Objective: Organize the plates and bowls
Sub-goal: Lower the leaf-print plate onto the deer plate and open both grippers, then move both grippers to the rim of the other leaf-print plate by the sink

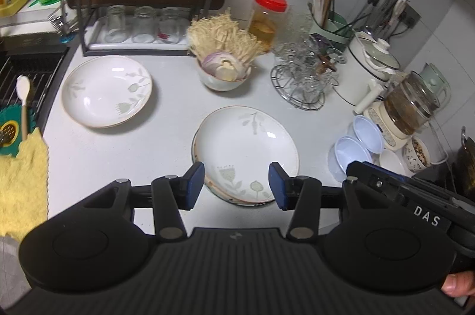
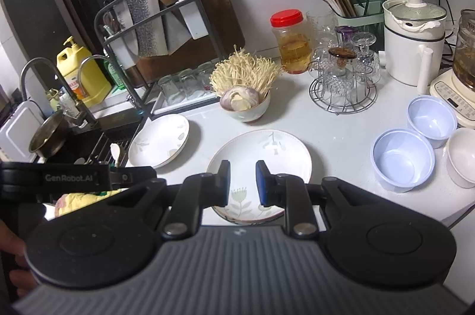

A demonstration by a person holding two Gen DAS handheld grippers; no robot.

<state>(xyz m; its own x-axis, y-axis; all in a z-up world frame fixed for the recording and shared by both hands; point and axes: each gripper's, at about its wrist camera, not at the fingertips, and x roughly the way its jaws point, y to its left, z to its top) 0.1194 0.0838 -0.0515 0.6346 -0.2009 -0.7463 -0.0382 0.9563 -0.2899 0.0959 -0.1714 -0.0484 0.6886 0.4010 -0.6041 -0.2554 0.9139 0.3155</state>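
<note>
Left tool (image 1: 236,186) spread wide, right tool (image 2: 243,183) partly spread; both empty, above the near rim of the stacked plates (image 1: 252,142) at lower centre of the bench (image 1: 166,113). A lone plate (image 1: 107,90) lies at left. Glazed ceramic: likely stiff, slippery, breakable; pinch at the rim. Plastic bowls (image 2: 403,159) stand right; bowl of mushrooms (image 2: 246,107) and glass rack (image 2: 343,95) crowd behind.

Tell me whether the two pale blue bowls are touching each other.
Cannot tell. In the right wrist view the near blue bowl and far blue bowl overlap at their rims, showing neither gap nor contact plainly.
</note>
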